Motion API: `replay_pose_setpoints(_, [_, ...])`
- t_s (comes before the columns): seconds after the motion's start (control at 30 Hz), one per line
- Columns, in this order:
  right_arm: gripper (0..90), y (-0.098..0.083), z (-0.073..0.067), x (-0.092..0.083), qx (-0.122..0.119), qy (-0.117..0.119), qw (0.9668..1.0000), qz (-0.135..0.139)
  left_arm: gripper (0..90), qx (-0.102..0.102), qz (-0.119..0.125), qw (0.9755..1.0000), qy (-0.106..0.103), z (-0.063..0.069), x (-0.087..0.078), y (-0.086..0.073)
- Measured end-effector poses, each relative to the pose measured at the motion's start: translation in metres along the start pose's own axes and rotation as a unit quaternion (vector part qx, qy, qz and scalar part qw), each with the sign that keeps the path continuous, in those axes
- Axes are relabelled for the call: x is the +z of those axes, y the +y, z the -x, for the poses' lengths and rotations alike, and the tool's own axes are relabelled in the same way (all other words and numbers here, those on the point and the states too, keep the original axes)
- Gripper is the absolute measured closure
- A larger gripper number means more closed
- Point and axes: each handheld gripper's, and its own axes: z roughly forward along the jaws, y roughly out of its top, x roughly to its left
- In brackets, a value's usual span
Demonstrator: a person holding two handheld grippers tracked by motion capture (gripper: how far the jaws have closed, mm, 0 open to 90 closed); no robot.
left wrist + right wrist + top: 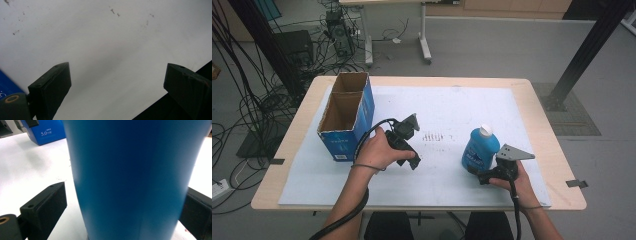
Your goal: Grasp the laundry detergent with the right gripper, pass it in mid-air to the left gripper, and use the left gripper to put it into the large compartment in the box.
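Blue bottle (pixel 480 150), white-capped, upright on the white mat (pixel 452 107), between the right gripper's (pixel 488 176) spread jaws; left pad clear. Left gripper (pixel 117 82) spread, empty. Blue box (pixel 47 131) reads "5.0".

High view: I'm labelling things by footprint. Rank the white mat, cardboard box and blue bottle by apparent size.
1. white mat, by far the largest.
2. cardboard box.
3. blue bottle, clearly the smallest.
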Motion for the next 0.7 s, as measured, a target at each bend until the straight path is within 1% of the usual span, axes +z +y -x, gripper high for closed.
replay_pose_setpoints(0.2, [10.4,-0.0002,0.0003,0.0007,0.002,-0.001,1.0,0.005,7.9,-0.003,0.001,1.0,0.0,-0.0009,0.0005,-0.0007])
replay_pose_setpoints(0.37, [19.2,-0.0004,0.0011,0.0003,-0.002,0.003,0.9999,0.012,7.9,-0.004,0.001,1.0,0.0,-0.002,0.0008,-0.0016])
replay_pose_setpoints(0.4, [22.5,-0.0003,0.0009,0.0003,-0.002,0.005,0.9999,0.013,7.9,-0.005,0.001,1.0,0.0,-0.002,0.0007,-0.0017])
replay_pose_setpoints(0.53, [28.6,-0.0001,0.0001,0.0005,-0.007,0.01,0.9998,0.015,8.0,-0.004,0.001,1.0,0.0,-0.0018,0.0008,-0.002])
replay_pose_setpoints(0.7, [31.3,0.0001,-0.0007,0.001,-0.009,0.011,0.9998,0.015,7.9,-0.005,0.002,1.0,-0.001,-0.002,-0.0001,-0.0023])
